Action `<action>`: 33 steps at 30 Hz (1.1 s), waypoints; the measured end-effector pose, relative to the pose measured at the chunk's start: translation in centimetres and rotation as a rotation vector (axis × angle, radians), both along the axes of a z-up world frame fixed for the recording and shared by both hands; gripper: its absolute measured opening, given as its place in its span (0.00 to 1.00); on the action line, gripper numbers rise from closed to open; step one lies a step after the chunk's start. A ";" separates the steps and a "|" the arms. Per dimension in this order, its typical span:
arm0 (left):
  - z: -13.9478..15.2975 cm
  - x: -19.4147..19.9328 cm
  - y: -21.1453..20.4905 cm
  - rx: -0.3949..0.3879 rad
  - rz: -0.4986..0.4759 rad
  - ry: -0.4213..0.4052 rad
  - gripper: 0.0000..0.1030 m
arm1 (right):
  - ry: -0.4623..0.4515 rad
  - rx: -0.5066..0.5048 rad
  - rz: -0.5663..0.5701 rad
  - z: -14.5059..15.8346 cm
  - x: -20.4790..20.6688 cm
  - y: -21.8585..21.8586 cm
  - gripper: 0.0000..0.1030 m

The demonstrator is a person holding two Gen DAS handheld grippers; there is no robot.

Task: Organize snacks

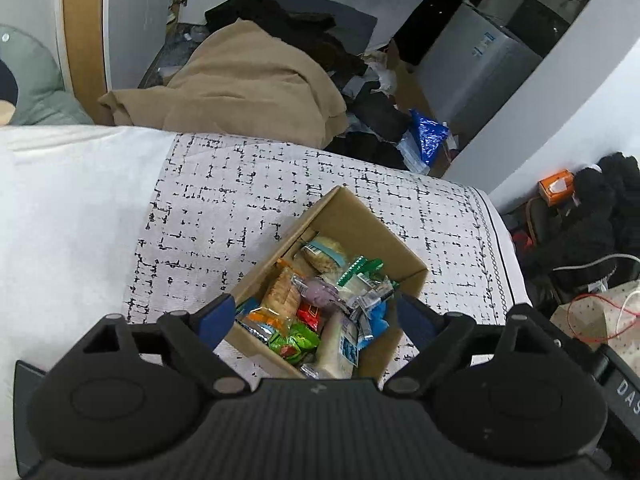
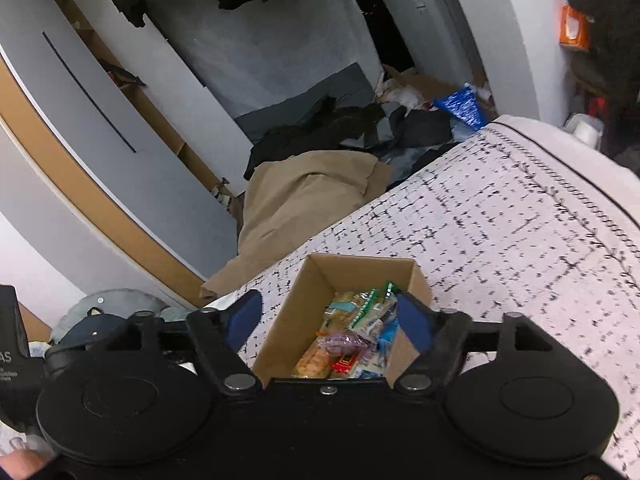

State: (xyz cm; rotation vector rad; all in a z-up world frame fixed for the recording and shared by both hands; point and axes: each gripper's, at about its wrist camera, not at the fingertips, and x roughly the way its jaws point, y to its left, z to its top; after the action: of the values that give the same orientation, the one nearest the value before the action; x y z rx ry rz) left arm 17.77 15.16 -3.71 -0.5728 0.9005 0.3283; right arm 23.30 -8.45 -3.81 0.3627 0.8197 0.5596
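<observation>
A brown cardboard box (image 1: 362, 220) stands on a bed with a black-and-white patterned cover (image 1: 240, 208). It holds several wrapped snacks: a cracker pack (image 1: 282, 294), a purple packet (image 1: 322, 293), a green bag (image 1: 296, 340), a green-striped wrapper (image 1: 356, 270). My left gripper (image 1: 318, 316) hovers open above the box's near end, nothing between its blue pads. The right wrist view shows the same box (image 2: 352, 266) and its snacks (image 2: 352, 336), with my right gripper (image 2: 332, 316) open over it, also holding nothing.
A tan blanket (image 1: 248, 84) and dark clothes (image 1: 304, 28) lie on the floor past the bed's far edge, near a blue foil bag (image 1: 430, 134). White bedding (image 1: 68, 208) covers the bed's left part. Cluttered bags and cables (image 1: 592, 304) sit right of the bed.
</observation>
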 end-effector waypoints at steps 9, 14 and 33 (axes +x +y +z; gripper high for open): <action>2.2 -1.9 -1.3 0.022 -0.064 -0.044 1.00 | -0.019 -0.009 -0.075 1.7 -3.3 -2.5 0.97; 3.2 -3.1 -1.6 0.038 -0.084 -0.065 1.00 | -0.042 -0.055 -0.115 2.5 -5.0 -3.6 1.00; 5.3 -9.0 -1.8 0.087 -0.165 -0.105 1.00 | -0.136 -0.188 -0.152 4.8 -12.7 -5.6 1.00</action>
State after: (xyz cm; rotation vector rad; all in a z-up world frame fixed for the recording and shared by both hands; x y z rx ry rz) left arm 8.73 13.38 1.56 -0.4287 0.8223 0.1855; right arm 10.60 -14.07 0.96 0.2102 0.7001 0.3578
